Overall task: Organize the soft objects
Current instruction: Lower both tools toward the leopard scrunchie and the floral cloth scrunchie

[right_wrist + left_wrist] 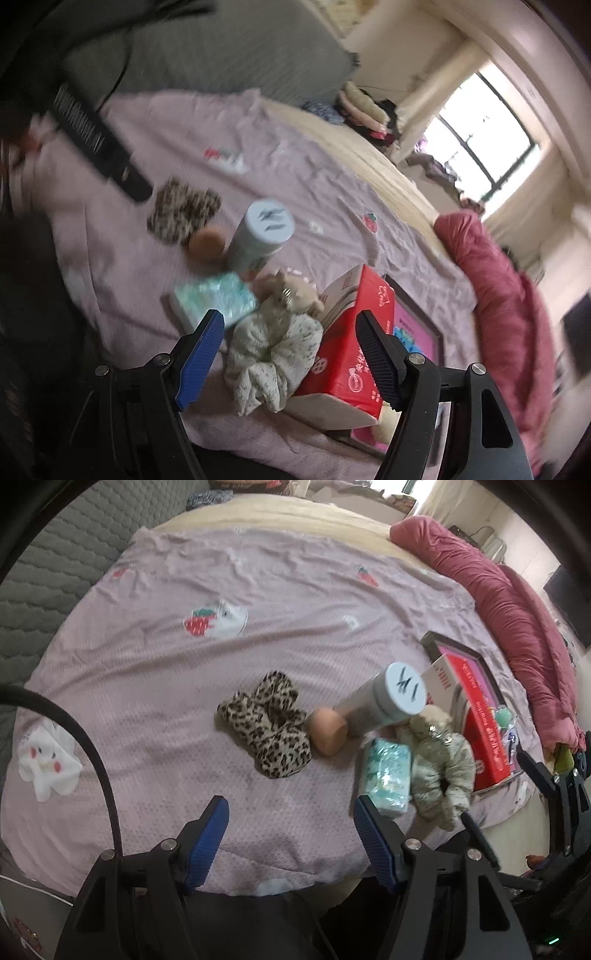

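A leopard-print scrunchie [267,723] lies mid-bed, also in the right wrist view [183,214]. Beside it sit a tan sponge [328,734], a teal tissue pack [388,775] and a pale floral scrunchie with a small plush [441,764]. My left gripper [290,834] is open and empty, above the sheet in front of the leopard scrunchie. My right gripper [290,354] is open and empty, just in front of the floral scrunchie [273,354], which shows between the fingers.
A pink strawberry-print sheet [147,672] covers the bed. A bottle with a pale blue lid [258,236], a red tissue box [354,343] on a framed tray [424,332] and a rolled red quilt [517,620] sit at the right. A grey headboard [48,572] is at the left.
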A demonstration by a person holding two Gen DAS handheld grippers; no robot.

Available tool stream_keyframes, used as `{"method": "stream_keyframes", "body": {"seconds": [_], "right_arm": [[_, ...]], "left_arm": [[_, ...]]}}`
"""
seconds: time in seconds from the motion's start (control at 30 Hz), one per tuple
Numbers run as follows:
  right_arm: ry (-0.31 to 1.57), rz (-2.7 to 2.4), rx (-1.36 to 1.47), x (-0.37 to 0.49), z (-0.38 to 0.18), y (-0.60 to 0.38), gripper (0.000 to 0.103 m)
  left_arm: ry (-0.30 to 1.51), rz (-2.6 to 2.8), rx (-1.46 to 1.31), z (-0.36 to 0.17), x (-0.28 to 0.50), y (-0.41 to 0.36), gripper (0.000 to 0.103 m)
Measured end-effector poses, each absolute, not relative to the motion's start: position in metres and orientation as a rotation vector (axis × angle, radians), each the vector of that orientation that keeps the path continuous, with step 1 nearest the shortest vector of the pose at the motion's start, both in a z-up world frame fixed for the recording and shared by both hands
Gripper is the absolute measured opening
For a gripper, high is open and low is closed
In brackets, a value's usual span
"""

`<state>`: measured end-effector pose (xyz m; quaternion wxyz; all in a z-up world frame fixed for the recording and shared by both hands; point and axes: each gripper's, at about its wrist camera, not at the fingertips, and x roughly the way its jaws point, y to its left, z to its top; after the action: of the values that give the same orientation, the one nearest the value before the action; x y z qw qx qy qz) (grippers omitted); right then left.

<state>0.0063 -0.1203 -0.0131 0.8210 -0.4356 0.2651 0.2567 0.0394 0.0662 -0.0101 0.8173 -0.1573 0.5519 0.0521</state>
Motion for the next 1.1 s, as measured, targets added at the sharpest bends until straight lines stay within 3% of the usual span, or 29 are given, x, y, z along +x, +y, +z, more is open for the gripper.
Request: {"method": "stream_keyframes", "body": {"seconds": [0.67,0.93,0.97,1.03,1.1], "right_arm": [[0.621,0.447,-1.251,0.032,-0.097,-0.102,0.075],[0.627,0.438,-1.278,0.046,-0.111,-0.106,0.075],[0.634,0.446,-1.269,0.049,-0.111,-0.107,0.073],[0.645,0.452,-1.26,0.051,-0.111,-0.107,0.05],[0.666,0.47,-1.249,0.057,-0.112,-0.109,0.04]], "left_arm": [[1.264,0.111,-0.349,-0.055,0.064,0.073,0.07],[1.266,0.095,-0.475,-0.077,0.077,0.092,0.07],[1.261,0.089,-0.497,-0.079,0.08,0.094,0.07],[1.247,0.089,-0.52,-0.08,0.085,0.097,0.07],[1.247,0.096,-0.525,-0.084,0.092,0.099,0.07]]}}
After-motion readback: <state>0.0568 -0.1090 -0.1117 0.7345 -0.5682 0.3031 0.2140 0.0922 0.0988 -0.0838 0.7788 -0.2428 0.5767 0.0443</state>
